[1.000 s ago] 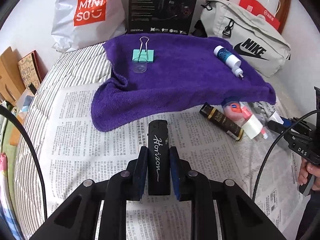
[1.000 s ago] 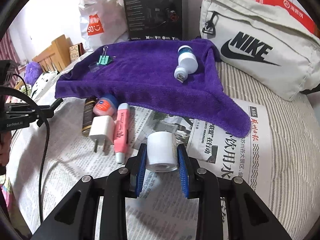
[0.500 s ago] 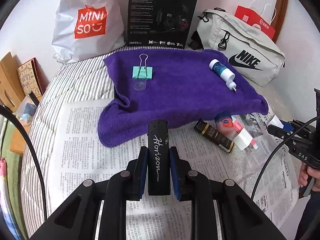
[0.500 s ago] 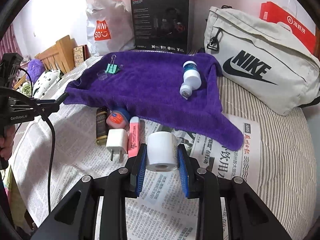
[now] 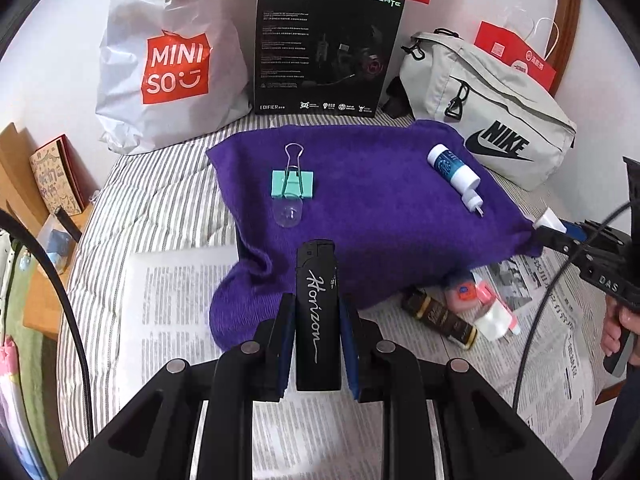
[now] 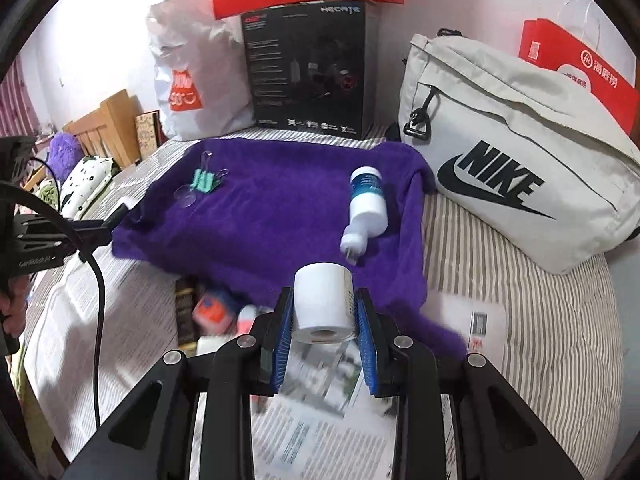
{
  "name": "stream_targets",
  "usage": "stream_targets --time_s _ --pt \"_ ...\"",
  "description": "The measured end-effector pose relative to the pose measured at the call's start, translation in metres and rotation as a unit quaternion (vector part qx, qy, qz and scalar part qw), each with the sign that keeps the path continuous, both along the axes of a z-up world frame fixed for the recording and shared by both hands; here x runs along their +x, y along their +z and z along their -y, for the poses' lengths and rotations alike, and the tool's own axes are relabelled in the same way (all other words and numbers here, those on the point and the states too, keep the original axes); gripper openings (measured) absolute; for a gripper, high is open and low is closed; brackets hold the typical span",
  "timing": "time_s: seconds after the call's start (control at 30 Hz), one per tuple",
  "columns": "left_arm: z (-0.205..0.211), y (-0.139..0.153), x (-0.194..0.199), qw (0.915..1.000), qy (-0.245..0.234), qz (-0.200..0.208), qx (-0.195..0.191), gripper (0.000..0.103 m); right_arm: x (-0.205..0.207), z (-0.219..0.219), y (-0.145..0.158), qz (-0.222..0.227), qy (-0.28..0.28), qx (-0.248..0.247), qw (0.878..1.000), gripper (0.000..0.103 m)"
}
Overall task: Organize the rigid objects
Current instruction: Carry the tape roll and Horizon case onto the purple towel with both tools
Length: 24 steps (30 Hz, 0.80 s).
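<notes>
My left gripper (image 5: 317, 312) is shut on a black lighter (image 5: 317, 300) marked "Horizon", held above the near edge of the purple towel (image 5: 372, 220). My right gripper (image 6: 323, 312) is shut on a white paper roll (image 6: 323, 304), held above the towel's (image 6: 272, 216) front edge. On the towel lie a green binder clip (image 5: 293, 184), a clear round cap (image 5: 287, 213) and a white-and-blue bottle (image 5: 454, 172). The clip (image 6: 206, 181) and the bottle (image 6: 366, 204) also show in the right wrist view.
On the newspaper (image 5: 168, 304) lie a dark tube (image 5: 438, 316), a small orange-lidded jar (image 5: 462, 292) and a pink-and-white item (image 5: 496, 312). Behind the towel stand a Miniso bag (image 5: 168, 64), a black box (image 5: 324, 48) and a Nike bag (image 5: 492, 120).
Both grippers have risen and moved forward toward the towel, keeping hold of the lighter and the paper roll. The loose items on the newspaper now sit lower and closer in both views.
</notes>
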State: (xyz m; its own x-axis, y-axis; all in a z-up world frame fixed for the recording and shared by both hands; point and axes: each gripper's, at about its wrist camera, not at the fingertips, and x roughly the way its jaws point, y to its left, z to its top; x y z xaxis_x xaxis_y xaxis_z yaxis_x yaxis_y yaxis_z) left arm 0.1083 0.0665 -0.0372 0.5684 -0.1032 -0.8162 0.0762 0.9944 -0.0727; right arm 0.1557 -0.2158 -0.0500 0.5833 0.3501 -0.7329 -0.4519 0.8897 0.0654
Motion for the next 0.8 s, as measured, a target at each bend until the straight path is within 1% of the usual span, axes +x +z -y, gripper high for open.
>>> stream_targets --time_s 0.27,0.47,0.57,0.7,0.8 --pt "0.0 -0.005 0.031 0.9999 -0.009 -0.011 0.001 0.021 0.045 -0.007 -0.021 -0.047 -0.005 -0.023 0.999 0.03" --pt "-0.003 -0.01 0.052 0.9997 -0.013 -0.018 -0.005 0.021 0.061 -0.015 -0.041 -0.084 0.0 -0.038 0.996 0.03" --pt "-0.006 -0.014 0.062 0.9996 -0.013 -0.022 -0.011 0.021 0.065 -0.017 -0.047 -0.091 0.0 -0.037 0.995 0.03" --pt "-0.008 -0.024 0.073 0.9993 -0.013 -0.034 -0.008 0.021 0.07 -0.021 -0.049 -0.094 0.005 -0.044 0.995 0.03" --pt "-0.008 -0.029 0.077 0.9991 -0.015 -0.04 -0.007 0.021 0.073 -0.021 -0.05 -0.095 0.009 -0.036 0.995 0.03"
